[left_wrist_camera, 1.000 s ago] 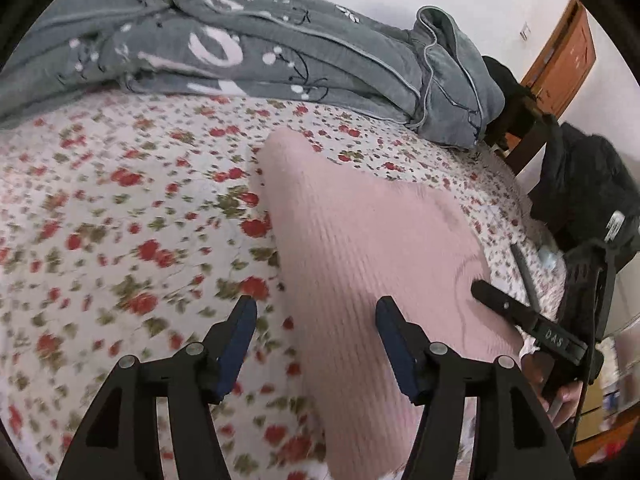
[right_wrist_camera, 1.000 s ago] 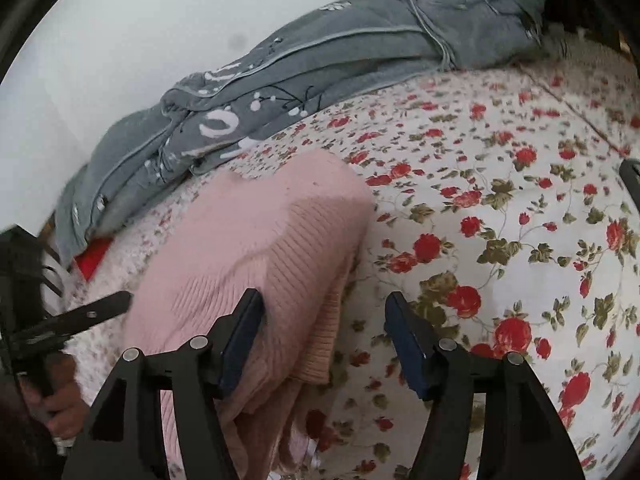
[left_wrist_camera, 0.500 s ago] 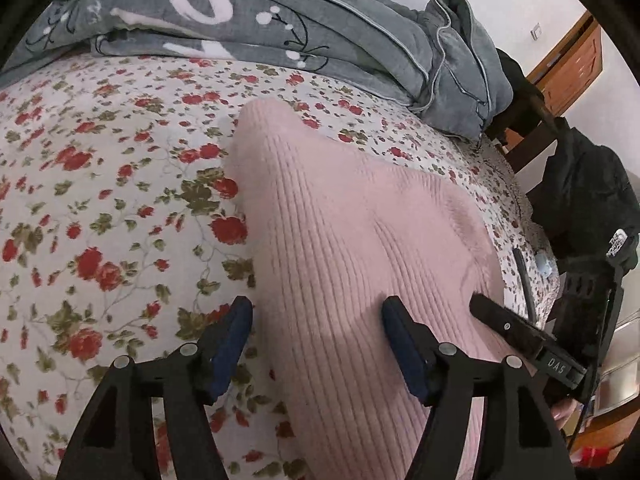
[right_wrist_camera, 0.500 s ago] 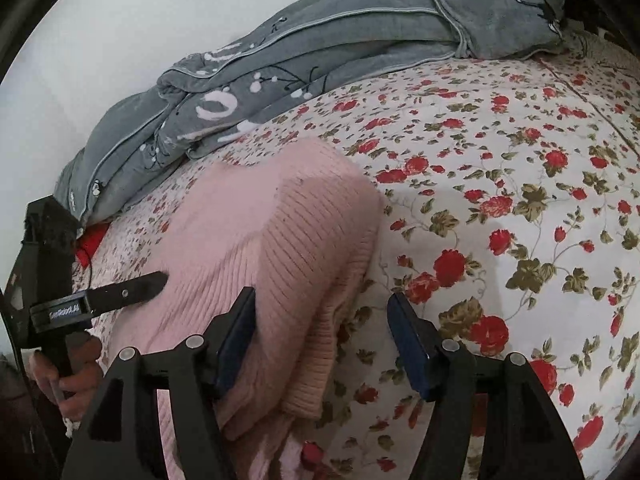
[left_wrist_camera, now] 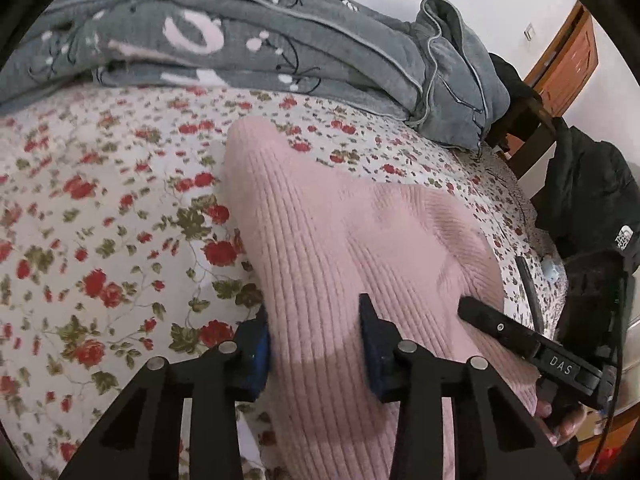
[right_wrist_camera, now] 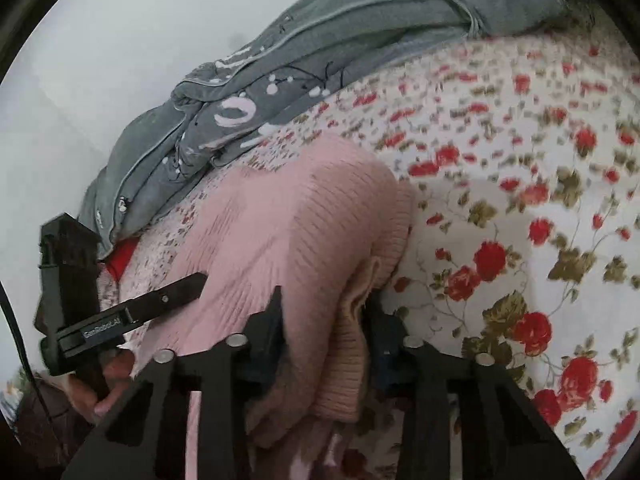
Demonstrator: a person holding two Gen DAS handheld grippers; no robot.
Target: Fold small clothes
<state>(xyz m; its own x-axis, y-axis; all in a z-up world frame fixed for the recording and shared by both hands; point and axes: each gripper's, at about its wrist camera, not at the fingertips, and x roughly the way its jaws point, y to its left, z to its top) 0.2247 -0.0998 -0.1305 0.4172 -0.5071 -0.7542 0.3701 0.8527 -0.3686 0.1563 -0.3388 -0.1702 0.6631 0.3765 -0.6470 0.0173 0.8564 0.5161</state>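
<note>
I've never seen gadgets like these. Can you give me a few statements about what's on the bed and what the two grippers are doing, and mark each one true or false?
1. The pink knit garment lies on a floral bedsheet. True.
2. A grey quilt is bunched at the far side of the bed. True.
3. The left gripper is nowhere near the garment. False: the knit fabric sits between its fingers.
4. The right gripper is holding the grey quilt. False: pink fabric lies between its fingers.
5. The garment is blue denim. False: it is pink ribbed knit.
</note>
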